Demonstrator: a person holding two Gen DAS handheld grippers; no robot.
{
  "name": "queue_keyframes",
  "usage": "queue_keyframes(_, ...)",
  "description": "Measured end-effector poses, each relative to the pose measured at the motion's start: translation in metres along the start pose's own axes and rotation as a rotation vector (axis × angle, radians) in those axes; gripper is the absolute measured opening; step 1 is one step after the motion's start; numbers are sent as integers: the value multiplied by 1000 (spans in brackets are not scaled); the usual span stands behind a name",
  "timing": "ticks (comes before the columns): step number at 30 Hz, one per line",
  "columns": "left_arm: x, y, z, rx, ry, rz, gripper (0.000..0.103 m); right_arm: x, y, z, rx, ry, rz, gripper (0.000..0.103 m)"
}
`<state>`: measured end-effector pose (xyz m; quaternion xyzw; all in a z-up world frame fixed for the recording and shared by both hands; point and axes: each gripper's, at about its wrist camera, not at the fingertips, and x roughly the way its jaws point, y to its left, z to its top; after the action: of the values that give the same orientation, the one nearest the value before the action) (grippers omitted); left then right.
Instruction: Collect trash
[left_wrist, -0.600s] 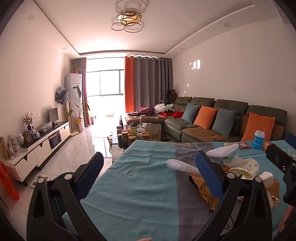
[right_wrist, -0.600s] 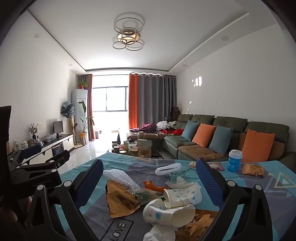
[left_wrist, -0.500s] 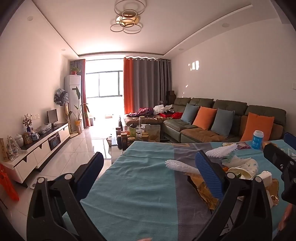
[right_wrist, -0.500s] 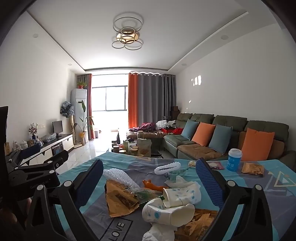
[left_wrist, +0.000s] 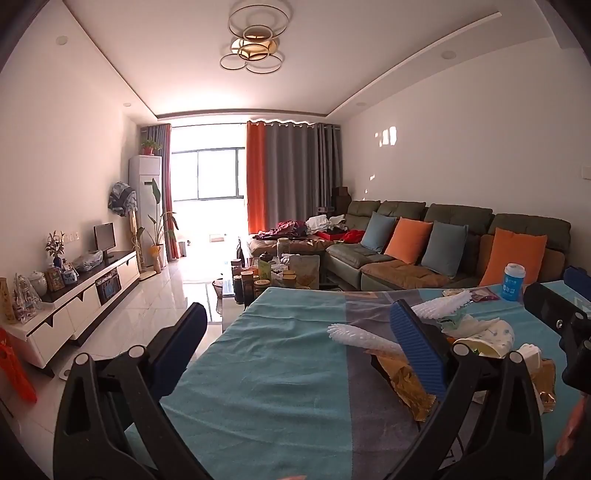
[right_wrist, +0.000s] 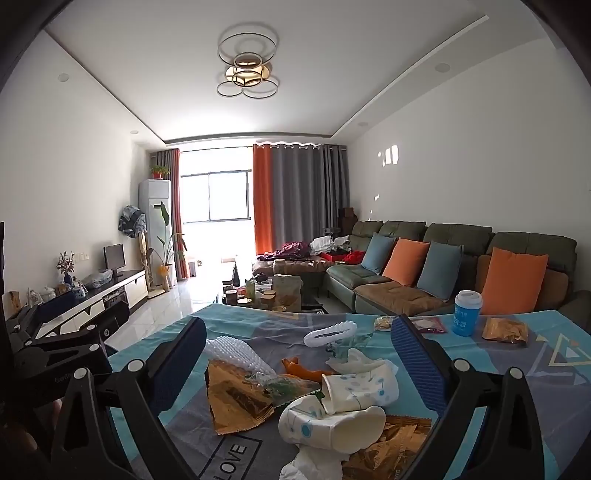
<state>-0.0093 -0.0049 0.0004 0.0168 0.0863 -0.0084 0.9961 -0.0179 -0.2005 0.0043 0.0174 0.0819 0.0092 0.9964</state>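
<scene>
Behind spread right gripper, crushed cups cut off; left gripper spread, empty.

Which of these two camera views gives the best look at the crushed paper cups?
The right wrist view: the crushed paper cups lie in the open, close to the camera. In the left wrist view the same cups sit far right, partly hidden behind a gripper finger.

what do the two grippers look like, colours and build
Both look alike. The left gripper and right gripper each have black plastic frames with triangular cut-outs and silver round rivets. The fingers carry blue ribbed pads. No cables or sleeves show.
</scene>
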Motion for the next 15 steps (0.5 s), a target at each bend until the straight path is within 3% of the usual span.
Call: queue_keyframes(15,2,0,0,-10,-5,2,97,1,-1,1,3,-4,4,97)
